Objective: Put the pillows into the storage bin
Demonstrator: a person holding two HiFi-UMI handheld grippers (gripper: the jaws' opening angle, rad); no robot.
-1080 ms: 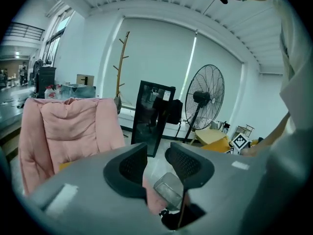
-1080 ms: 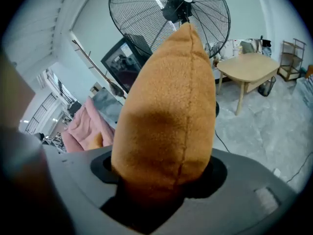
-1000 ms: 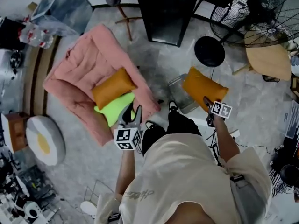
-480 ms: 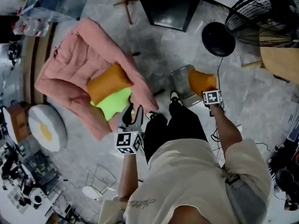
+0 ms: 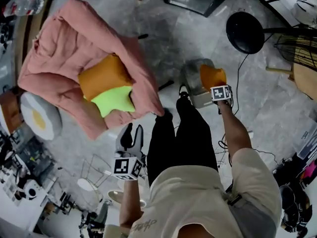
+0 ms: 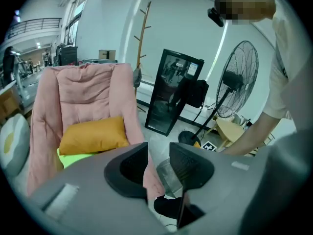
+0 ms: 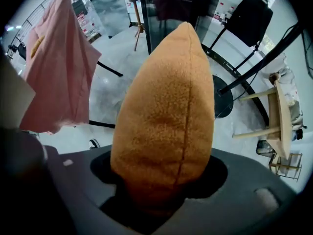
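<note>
Right gripper view: orange pillow point(image 7: 166, 116) clamped in right claw point(image 7: 161, 187).

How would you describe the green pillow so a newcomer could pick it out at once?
Find the big pink chair at the head view's upper left. Two pillows lie on its seat: the green pillow is nearer the front edge, partly under an orange pillow. It alone is neon yellow-green.
</note>
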